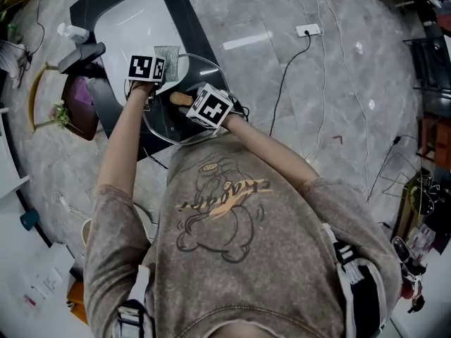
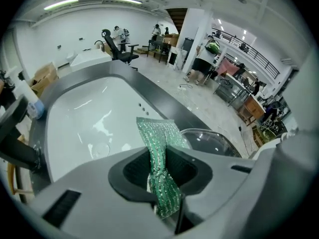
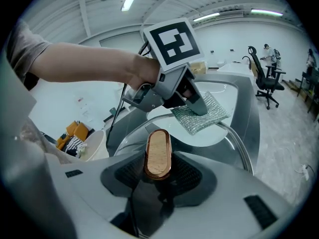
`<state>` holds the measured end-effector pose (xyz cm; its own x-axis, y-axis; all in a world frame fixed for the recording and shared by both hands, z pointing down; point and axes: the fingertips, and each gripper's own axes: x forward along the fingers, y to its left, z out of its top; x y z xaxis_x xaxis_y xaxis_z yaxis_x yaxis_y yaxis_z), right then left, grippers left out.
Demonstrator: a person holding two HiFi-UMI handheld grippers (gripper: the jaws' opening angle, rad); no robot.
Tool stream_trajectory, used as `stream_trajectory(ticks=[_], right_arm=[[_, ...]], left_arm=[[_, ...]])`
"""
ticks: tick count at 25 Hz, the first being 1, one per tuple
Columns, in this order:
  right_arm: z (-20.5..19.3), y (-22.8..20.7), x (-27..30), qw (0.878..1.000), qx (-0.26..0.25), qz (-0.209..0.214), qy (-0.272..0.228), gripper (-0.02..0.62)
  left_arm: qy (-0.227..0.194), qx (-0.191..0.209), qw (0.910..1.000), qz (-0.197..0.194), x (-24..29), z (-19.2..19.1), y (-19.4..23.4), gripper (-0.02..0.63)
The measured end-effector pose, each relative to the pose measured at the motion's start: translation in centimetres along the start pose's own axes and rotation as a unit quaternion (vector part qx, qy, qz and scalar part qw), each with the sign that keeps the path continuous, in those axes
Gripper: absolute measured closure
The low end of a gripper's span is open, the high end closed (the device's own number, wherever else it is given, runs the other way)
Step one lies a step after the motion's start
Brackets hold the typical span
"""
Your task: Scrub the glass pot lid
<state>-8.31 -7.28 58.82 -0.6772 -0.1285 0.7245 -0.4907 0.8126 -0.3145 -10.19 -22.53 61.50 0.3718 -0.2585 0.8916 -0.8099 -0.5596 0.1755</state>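
The glass pot lid point(image 1: 201, 67) is held tilted over the edge of a white basin point(image 1: 130, 27). My right gripper point(image 3: 158, 169) is shut on the lid's oval wooden knob point(image 3: 158, 153), and the lid's rim point(image 3: 242, 144) curves away to the right. My left gripper point(image 2: 159, 172) is shut on a green scouring pad point(image 2: 158, 139), which sticks out past the jaws. In the right gripper view the left gripper point(image 3: 195, 102) holds the pad point(image 3: 202, 114) at the lid's far rim. Whether the pad touches the glass I cannot tell.
The basin sits in a dark grey surround point(image 2: 164, 96). A black faucet handle point(image 1: 81, 56) and a spray bottle point(image 1: 72, 32) stand at its left. Cables and a power strip point(image 1: 308, 29) lie on the marble floor to the right. People and office chairs are far off.
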Motion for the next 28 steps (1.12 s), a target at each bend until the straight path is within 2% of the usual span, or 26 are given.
stream_trajectory(ticks=[4, 7, 10, 16, 21, 25, 28], right_arm=[[-0.1, 0.0, 0.0, 1.0, -0.001, -0.002, -0.003, 0.411], [-0.3, 0.1, 0.0, 1.0, 0.0, -0.002, -0.005, 0.411], [-0.2, 0.0, -0.3, 1.0, 0.0, -0.004, -0.007, 0.41], [-0.4, 0.0, -0.3, 1.0, -0.005, 0.001, -0.005, 0.411], [-0.4, 0.1, -0.3, 1.0, -0.002, -0.002, -0.009, 0.41], [-0.4, 0.0, -0.3, 1.0, -0.001, -0.003, -0.01, 0.41], [-0.4, 0.1, -0.3, 1.0, -0.001, 0.0, -0.009, 0.41]], left_arm=[[0.009, 0.054, 0.9979, -0.035, 1.1, 1.3, -2.9, 0.512], [0.025, 0.106, 0.9922, -0.062, 1.8, 1.9, -5.2, 0.512], [0.036, 0.135, 0.9869, -0.081, 2.2, 2.2, -7.2, 0.512], [0.052, 0.168, 0.9771, -0.119, 3.2, 2.5, -10.7, 0.512], [0.061, 0.181, 0.9681, -0.163, 3.4, 1.9, -13.7, 0.512], [0.071, 0.174, 0.9613, -0.202, 3.6, 1.1, -15.9, 0.512], [0.078, 0.188, 0.9555, -0.213, 3.8, 0.7, -17.1, 0.512]])
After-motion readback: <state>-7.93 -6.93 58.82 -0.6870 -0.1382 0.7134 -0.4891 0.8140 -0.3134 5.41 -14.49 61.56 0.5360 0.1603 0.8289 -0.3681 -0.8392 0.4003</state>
